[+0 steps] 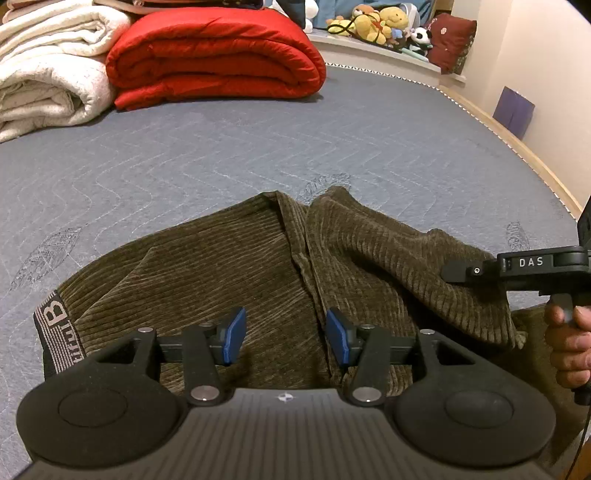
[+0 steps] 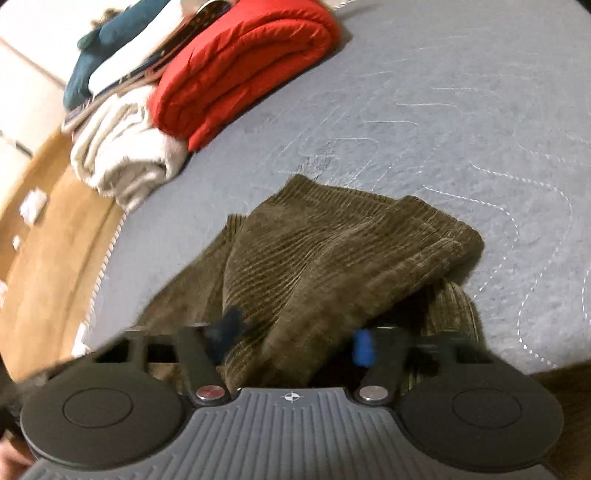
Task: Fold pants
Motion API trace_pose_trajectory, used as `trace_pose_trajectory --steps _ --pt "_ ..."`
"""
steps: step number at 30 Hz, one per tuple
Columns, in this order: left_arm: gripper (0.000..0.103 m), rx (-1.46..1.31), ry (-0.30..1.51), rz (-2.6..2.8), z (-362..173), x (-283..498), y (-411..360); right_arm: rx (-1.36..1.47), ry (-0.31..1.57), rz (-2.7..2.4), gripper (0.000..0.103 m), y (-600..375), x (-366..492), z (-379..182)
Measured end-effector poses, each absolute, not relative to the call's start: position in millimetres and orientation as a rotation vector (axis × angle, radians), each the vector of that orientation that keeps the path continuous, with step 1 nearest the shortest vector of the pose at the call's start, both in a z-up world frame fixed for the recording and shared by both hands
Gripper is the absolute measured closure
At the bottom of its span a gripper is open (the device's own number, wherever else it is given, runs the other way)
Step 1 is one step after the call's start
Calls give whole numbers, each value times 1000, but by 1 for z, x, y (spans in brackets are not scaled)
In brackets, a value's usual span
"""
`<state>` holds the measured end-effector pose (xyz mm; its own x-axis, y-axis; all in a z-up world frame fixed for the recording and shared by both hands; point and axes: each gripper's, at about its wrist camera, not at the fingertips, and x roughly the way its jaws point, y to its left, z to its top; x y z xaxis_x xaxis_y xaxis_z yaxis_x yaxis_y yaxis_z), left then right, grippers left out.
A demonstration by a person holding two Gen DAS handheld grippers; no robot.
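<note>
The olive corduroy pants (image 1: 258, 266) lie on the grey quilted bed (image 1: 221, 147), partly folded, on the near side of the red quilt (image 1: 214, 55). The left gripper (image 1: 284, 338) hovers just above the cloth with its blue fingers (image 1: 234, 336) spread apart and nothing between them. The right gripper (image 2: 295, 341) appears to have a fold of the corduroy bunched between its fingers, but motion blur in the right wrist view prevents confirming whether they are closed on it; this cannot be told. Judged from the raised flap of cloth, the step in hand is carrying one portion of the pants over the rest. The next move likely calls for laying that flap down flat and square, with the left gripper steadying or smoothing the lower layer. The left wrist view alone shows the waistband (image 1: 55, 332) with lettering at the pants' end nearest that gripper, the right gripper's body from the side, the person's hand (image 1: 569, 343) on its handle, and soft toys (image 1: 376, 22) beyond the red quilt. The right wrist view alone shows the wooden floor (image 2: 44, 240) beside the bed and the stacked linens (image 2: 122, 155) touching the red quilt.
</note>
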<state>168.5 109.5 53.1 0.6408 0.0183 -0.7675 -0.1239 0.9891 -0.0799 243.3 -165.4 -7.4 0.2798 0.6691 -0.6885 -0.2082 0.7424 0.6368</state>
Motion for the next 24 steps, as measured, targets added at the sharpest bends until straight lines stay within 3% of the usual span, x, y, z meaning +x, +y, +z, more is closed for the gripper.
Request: trace_pose_trajectory --steps 1,2,11,13,19,24 --pt "50 -129 871 81 53 169 110 462 1135 623 86 -165 243 -5" --pt "50 -129 870 81 54 169 110 445 1118 631 93 -164 242 -1" --pt "48 -127 867 82 54 168 109 411 822 834 95 -169 219 68" --pt "48 -127 867 85 53 168 109 406 832 943 95 -171 215 71" --pt "47 -143 873 90 53 169 110 107 1058 1032 87 -149 195 33" --pt "46 -142 874 92 52 171 109 223 1078 955 52 -174 206 27"
